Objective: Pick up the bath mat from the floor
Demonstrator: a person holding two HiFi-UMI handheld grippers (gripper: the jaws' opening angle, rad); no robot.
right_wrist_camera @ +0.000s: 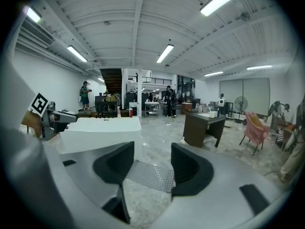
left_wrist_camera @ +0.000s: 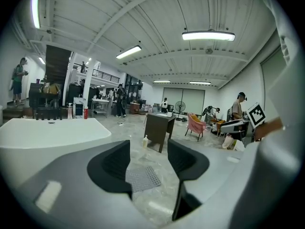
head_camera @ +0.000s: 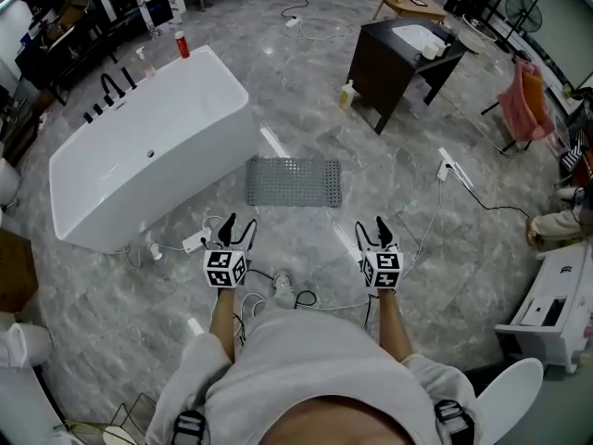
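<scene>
Grey bath mat (head_camera: pixel 294 182): it lay flat on the marble-patterned floor (head_camera: pixel 463 248), a rectangular sheet full of small holes. Nothing touched it.
Place of the bath mat: just beside the near corner of the white bathtub (head_camera: pixel 139 156), between this tub and the dark bench (head_camera: pixel 394 58), closer to the tub. It was in front of both grippers and apart from them.
State of the left gripper (head_camera: pixel 238 222): it was held low over the floor and pointed toward the mat. Its jaws stood spread, with nothing between them. In the left gripper view (left_wrist_camera: pixel 148 159), the mat (left_wrist_camera: pixel 143 178) showed through the gap, on the floor beyond.
State of the right gripper (head_camera: pixel 372 226): it was held at about the same level as the left one and well apart from it. Its jaws were also spread and held nothing. In the right gripper view (right_wrist_camera: pixel 152 163), the mat (right_wrist_camera: pixel 151 175) lay ahead between the two pads.
Bathtub: black taps (head_camera: pixel 111 91) stood at its far rim, and a red bottle (head_camera: pixel 182 44) stood near them.
Bench: a white basin (head_camera: pixel 417 37) sat on top, and a pale bottle (head_camera: pixel 346 95) stood on the floor at its foot.
Floor near the person: a white power strip (head_camera: pixel 195 242) and thin cables lay beside the left gripper.
</scene>
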